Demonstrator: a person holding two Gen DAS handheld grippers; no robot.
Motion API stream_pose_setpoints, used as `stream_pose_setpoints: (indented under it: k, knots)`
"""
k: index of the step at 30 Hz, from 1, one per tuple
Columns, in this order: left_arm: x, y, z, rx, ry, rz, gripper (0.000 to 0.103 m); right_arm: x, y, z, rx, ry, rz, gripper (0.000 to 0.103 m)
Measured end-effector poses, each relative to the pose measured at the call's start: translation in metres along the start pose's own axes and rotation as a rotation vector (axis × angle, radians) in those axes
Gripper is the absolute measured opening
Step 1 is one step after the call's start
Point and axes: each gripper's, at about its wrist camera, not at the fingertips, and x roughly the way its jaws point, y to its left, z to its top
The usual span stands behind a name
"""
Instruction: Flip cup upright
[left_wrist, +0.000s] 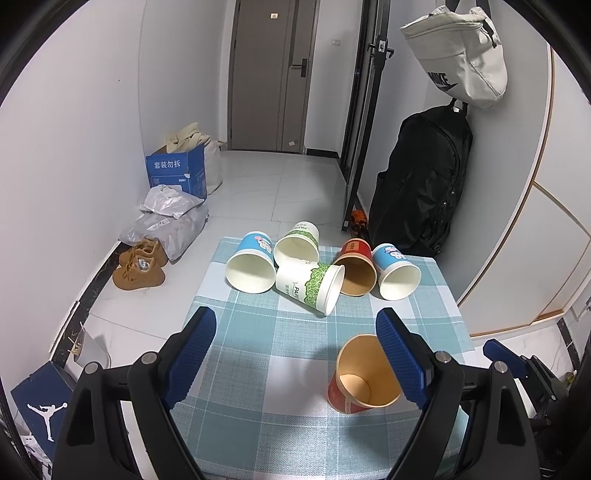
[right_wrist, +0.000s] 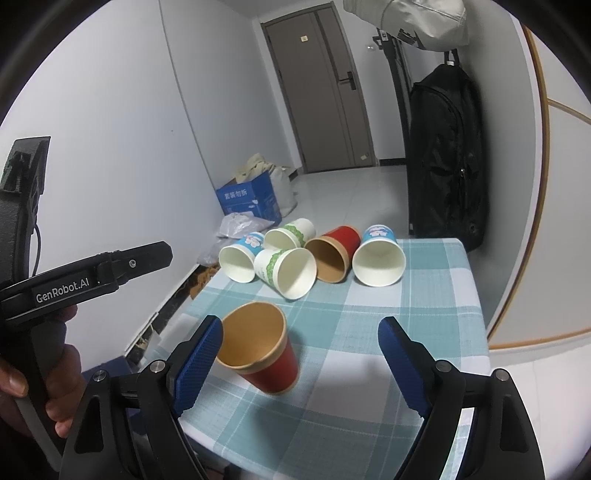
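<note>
A red paper cup (left_wrist: 364, 380) stands upright on the checked tablecloth (left_wrist: 266, 354), mouth up; it also shows in the right wrist view (right_wrist: 262, 349). Several cups lie on their sides at the far end: a blue cup (left_wrist: 251, 266), two white-green cups (left_wrist: 310, 282), a red cup (left_wrist: 356, 266) and another blue cup (left_wrist: 397, 271). My left gripper (left_wrist: 295, 354) is open and empty, its right pad beside the upright cup. My right gripper (right_wrist: 301, 365) is open and empty, with the upright cup just inside its left pad.
The table's edges are close on left, right and front. On the floor at left lie brown shoes (left_wrist: 138, 264), plastic bags (left_wrist: 170, 218) and a blue box (left_wrist: 177, 171). A black backpack (left_wrist: 421, 184) hangs at the right wall. The left gripper's handle (right_wrist: 85, 273) shows in the right view.
</note>
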Motion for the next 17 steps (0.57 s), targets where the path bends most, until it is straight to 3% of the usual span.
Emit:
stream_pose_setpoints:
  k: [13, 17]
  knots:
    - [0.002, 0.0016, -0.0014, -0.007, 0.017, -0.009, 0.085, -0.0003, -0.0062, -0.0021, 0.045, 0.008, 0.01, 0.086]
    - [0.0025, 0.0025, -0.0014, -0.011, 0.023, -0.044, 0.085, 0.0012, -0.0059, -0.0025, 0.049, 0.016, 0.016, 0.086]
